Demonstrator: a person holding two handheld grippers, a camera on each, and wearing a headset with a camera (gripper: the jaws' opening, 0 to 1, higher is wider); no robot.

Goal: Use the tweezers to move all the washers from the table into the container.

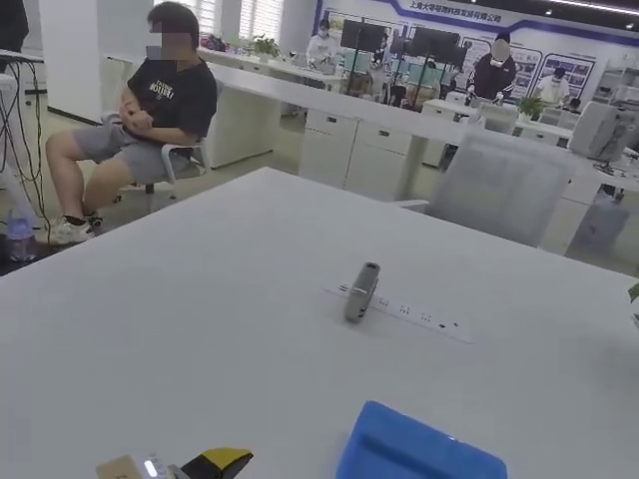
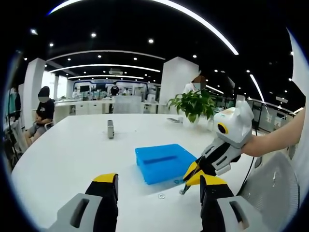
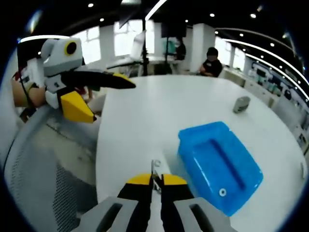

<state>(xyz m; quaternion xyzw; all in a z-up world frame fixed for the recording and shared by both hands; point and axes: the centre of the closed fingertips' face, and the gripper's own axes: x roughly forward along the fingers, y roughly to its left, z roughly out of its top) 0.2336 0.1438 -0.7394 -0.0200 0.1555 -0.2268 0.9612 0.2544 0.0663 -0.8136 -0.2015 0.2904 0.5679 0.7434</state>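
In the left gripper view, we see the left tongs [image 2: 159, 188] released, their yellow-tipped jaws standing wide apart over the white bench [image 2: 72, 154]. Between them a small metal washer [image 2: 161, 196] lies on the bench, just in front of the blue rectangular plastic container [image 2: 161, 162]. To its right the right tongs [image 2: 191, 176] reach in, clenched on the thin metal tweezers [image 2: 183, 190]. The tweezers' tip points down near that washer, by the container's front corner; we cannot tell whether it touches the bench.

In the right gripper view, the left tongs [image 3: 113, 101] sit at the upper left by the bench's edge, jaws spread. At bottom centre the right tongs [image 3: 154, 182] pinch the tweezers [image 3: 154, 169], which jut forward over the bench [image 3: 159, 111]. Right of them the container [image 3: 212, 154] holds a second washer [image 3: 222, 192] near its closest corner. Farther right, a grey cylindrical object [image 3: 241, 104] rests on the bench.
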